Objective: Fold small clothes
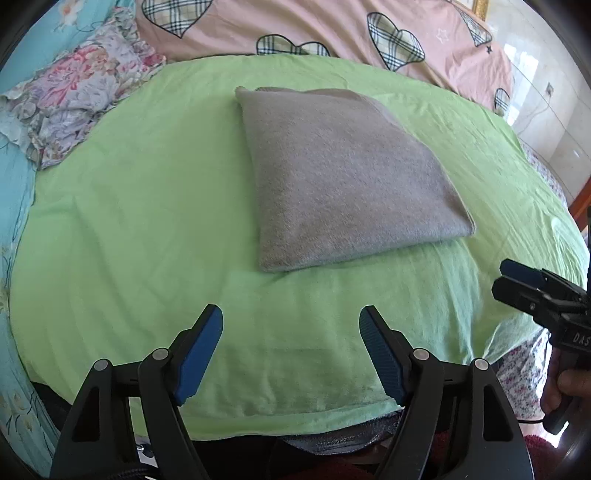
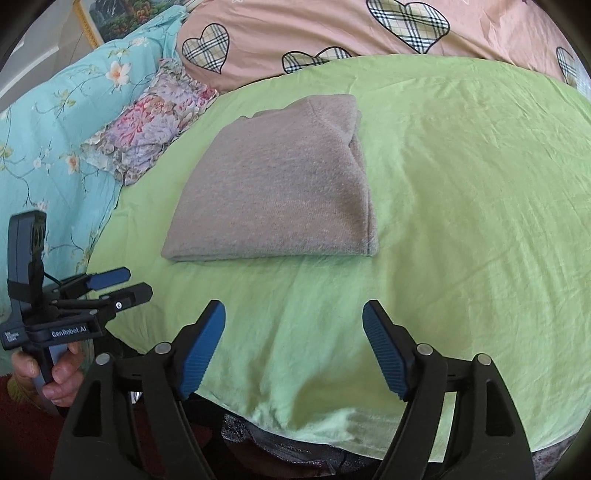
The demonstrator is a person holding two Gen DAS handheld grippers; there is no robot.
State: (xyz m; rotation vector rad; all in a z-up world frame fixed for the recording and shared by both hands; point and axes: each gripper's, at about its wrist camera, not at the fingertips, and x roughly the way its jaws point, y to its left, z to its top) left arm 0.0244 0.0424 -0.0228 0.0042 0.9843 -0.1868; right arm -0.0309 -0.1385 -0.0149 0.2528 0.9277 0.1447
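A grey knitted garment (image 1: 343, 177) (image 2: 280, 184) lies folded into a flat, roughly square packet on the green sheet (image 1: 147, 221) (image 2: 461, 184). My left gripper (image 1: 291, 312) hovers over the sheet on the near side of the packet's front edge, open, nothing between its blue pads. My right gripper (image 2: 294, 306) is also open and empty, on the near side of the packet. Each shows in the other's view: the right gripper (image 1: 502, 276) at the right edge, the left gripper (image 2: 136, 281) at the lower left. Neither touches the garment.
A pink quilt with plaid hearts (image 1: 332, 26) lies bunched behind the sheet. A floral pillow (image 1: 77, 99) and turquoise flowered bedding (image 2: 55, 129) lie to the left. The sheet's near edge (image 1: 295, 424) drops off just below the grippers. A hand (image 2: 59, 376) holds the left gripper's handle.
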